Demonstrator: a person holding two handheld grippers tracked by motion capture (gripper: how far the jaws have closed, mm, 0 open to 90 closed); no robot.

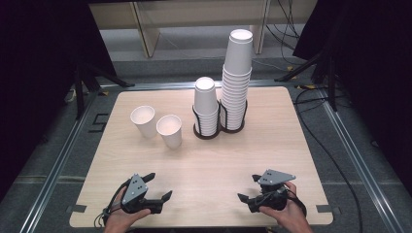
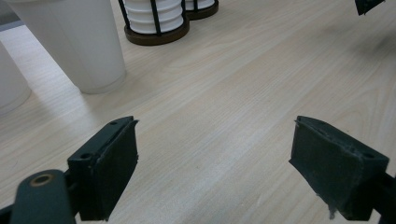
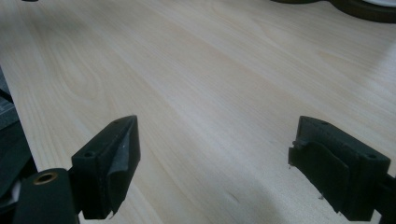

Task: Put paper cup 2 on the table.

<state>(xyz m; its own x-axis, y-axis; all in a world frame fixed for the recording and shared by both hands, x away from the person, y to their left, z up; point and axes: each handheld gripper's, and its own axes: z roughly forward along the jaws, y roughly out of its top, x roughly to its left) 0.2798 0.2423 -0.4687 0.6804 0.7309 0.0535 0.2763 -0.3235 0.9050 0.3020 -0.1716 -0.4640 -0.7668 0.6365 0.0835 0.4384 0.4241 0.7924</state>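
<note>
The left gripper [image 1: 159,186] is held low over the near left part of the pale wooden surface [image 1: 209,160], its black jaws spread wide with nothing between them. The right gripper [image 1: 248,188] is held near the front right edge in the same way, jaws wide apart and empty, with bare wood seen between them in the right gripper view. Two loose white paper cups stand upright and just beside each other on the left half of the surface: the nearer one [image 1: 170,130] lies ahead of the left gripper and well apart from it, and the farther one [image 1: 143,121] sits to its left. In the left gripper view the nearer cup [image 2: 77,42] is seen beyond the left jaw. Behind the cups, two stacks of white paper cups are kept in dark wire holders side by side: a short stack [image 1: 205,108] and a tall stack [image 1: 236,80]
</note>
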